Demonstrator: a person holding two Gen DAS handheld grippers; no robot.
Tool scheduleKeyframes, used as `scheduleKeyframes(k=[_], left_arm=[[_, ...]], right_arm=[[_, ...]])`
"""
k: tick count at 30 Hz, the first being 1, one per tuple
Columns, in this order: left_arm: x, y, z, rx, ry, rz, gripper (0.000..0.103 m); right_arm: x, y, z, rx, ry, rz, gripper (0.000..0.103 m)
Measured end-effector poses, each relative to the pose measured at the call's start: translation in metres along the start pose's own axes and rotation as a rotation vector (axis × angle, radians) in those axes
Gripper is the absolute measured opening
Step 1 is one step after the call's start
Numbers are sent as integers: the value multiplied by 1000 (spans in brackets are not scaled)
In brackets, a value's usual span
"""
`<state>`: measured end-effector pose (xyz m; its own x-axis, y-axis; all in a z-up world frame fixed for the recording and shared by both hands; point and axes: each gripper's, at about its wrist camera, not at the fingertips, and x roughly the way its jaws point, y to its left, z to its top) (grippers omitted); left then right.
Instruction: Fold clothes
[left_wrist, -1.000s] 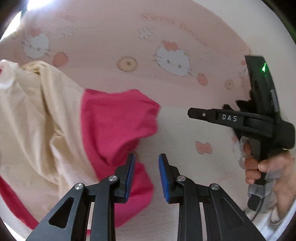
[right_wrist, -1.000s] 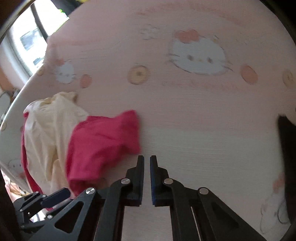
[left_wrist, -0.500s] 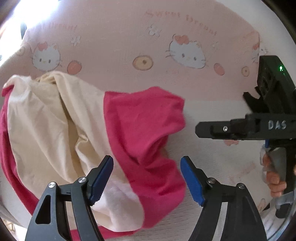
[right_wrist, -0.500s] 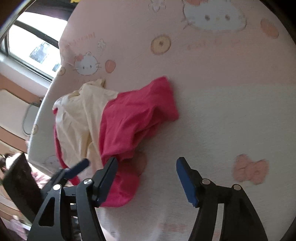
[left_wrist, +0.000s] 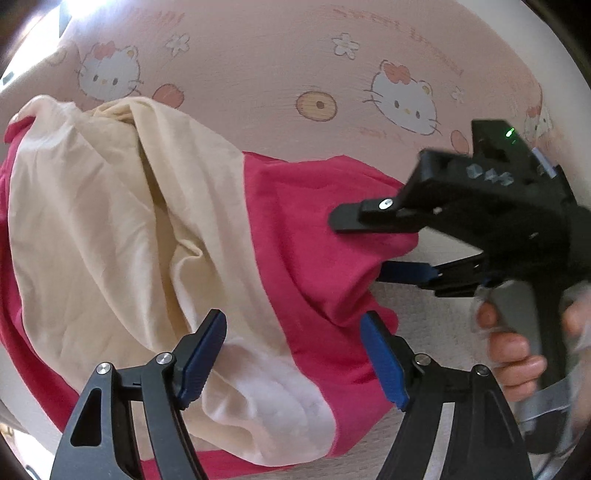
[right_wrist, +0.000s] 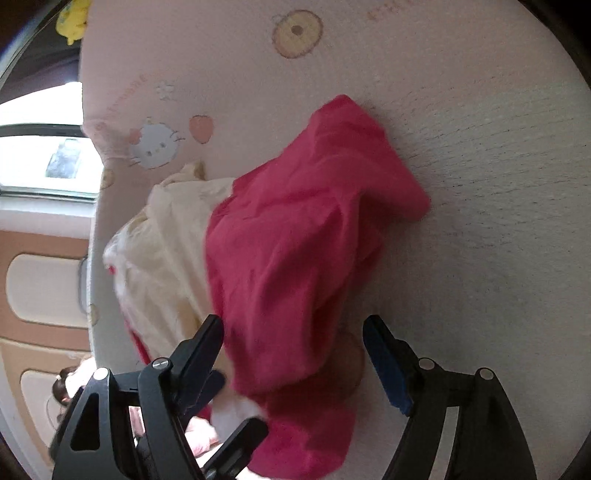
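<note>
The pink-and-cream garment (left_wrist: 177, 236) lies bunched, not flat, on the cartoon-print bed sheet (left_wrist: 295, 55); both claws stand spread wide with nothing between them — the left claw (left_wrist: 295, 354) over its lower hem, the right claw (right_wrist: 295, 350) straddling the pink edge, seemingly placed to take hold of two spots so the cloth can be spread

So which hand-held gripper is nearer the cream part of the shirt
Left. The left hand-held gripper is open over the shirt at the cream panel; the right hand-held gripper is open around the pink sleeve.
</note>
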<state>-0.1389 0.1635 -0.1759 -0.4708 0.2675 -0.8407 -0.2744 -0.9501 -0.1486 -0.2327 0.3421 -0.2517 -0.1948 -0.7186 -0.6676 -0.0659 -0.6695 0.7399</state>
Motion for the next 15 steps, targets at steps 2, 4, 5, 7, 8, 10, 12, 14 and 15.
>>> scheduleKeyframes(k=[2, 4, 5, 7, 8, 10, 12, 14, 15], left_arm=[[0, 3, 2, -8, 1, -16, 74], [3, 5, 4, -14, 5, -31, 74], [4, 5, 5, -17, 7, -38, 74], [6, 7, 7, -26, 13, -48, 74], [7, 7, 7, -29, 15, -57, 74], [8, 7, 8, -33, 21, -74, 74], [10, 9, 10, -37, 31, -86, 74], [11, 10, 12, -45, 32, -97, 74], [11, 11, 13, -53, 29, -108, 74]], right_arm=[[8, 4, 2, -18, 4, -9, 47], [11, 12, 0, -49, 4, -5, 23], [12, 16, -1, -64, 4, -3, 14], [11, 25, -5, -96, -2, 13, 14], [10, 29, -6, -117, -4, 25, 13], [6, 39, -8, -176, -19, 55, 13], [1, 46, -8, -216, -30, 84, 13], [-3, 49, -6, -226, -40, 129, 13], [-5, 50, -6, -231, -44, 152, 13]])
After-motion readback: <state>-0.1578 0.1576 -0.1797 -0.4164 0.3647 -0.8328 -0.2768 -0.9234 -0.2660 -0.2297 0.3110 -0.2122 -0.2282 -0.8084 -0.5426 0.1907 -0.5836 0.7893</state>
